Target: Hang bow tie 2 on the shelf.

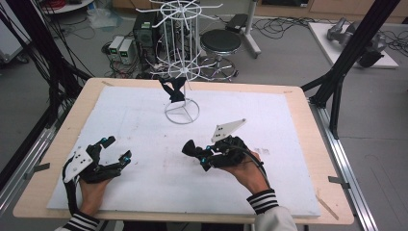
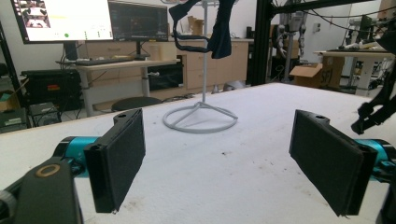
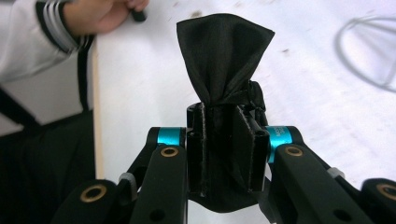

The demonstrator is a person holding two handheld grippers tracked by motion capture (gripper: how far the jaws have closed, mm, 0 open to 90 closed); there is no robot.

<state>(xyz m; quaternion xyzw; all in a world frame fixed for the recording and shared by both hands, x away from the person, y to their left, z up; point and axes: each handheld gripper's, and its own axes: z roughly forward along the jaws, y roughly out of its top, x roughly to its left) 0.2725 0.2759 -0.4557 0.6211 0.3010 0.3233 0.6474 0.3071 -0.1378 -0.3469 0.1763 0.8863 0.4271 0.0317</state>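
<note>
Our right tool (image 1: 192, 150) is clamped tight on a bunch of black cloth (image 3: 224, 56), the fabric pinched between both pads and flaring out past the jaw tips in the right gripper view. In the high view it sits just right of the tabletop's (image 1: 298, 120) centre, held a little above the white cover, with the cloth pointing toward nine o'clock. Our left tool (image 1: 110, 154) rests at about eight o'clock on the tabletop, jaws spread wide with nothing between them; its pads (image 2: 122, 154) frame bare surface in the left gripper view.

At twelve o'clock stands the white wire rack (image 1: 182, 111), and a second dark cloth (image 2: 219, 32) already hangs from it, well apart from both tools.

We judge the job to be hanging cloths on that rack. One piece seems to be up, and the piece in our right tool has been picked up but not yet carried over. What remains is the move toward twelve o'clock, draping it on a free hook, and letting go.
</note>
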